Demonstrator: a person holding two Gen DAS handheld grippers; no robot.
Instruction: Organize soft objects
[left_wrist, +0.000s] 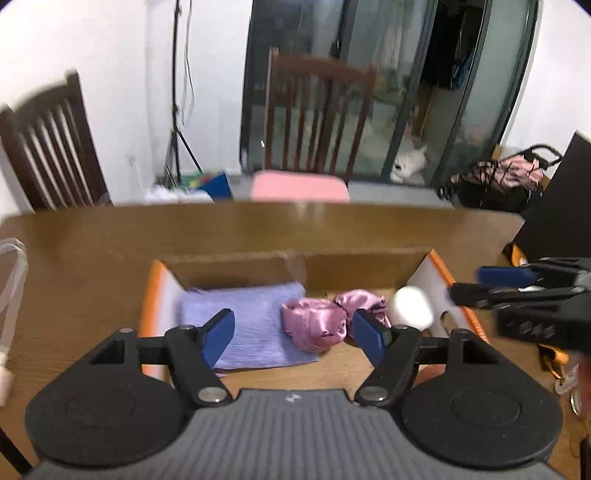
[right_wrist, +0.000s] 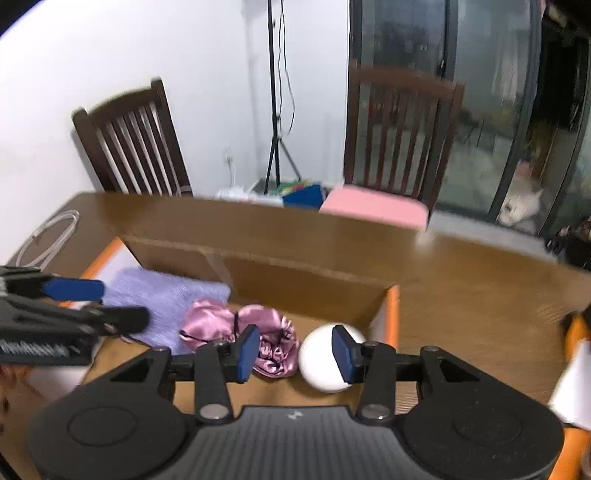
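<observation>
Box (left_wrist: 236, 264) on the table (left_wrist: 92, 258) held a lilac cloth (left_wrist: 255, 314), pink satin pouch (left_wrist: 317, 321) and white ball (left_wrist: 412, 306) in a row. Left gripper (left_wrist: 293, 334) and right gripper (right_wrist: 293, 350) stood open and empty above them. Only the right view showed a white cat (right_wrist: 522, 206) clearly.

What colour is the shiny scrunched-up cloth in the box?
Pink, with a satin sheen. The shiny cloth shows best in the right wrist view, between the purple towel and the white ball.

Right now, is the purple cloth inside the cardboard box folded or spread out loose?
Folded. The purple cloth lies as a flat, neat rectangle with straight edges on the floor of the cardboard box, beside the pink satin piece.
</observation>
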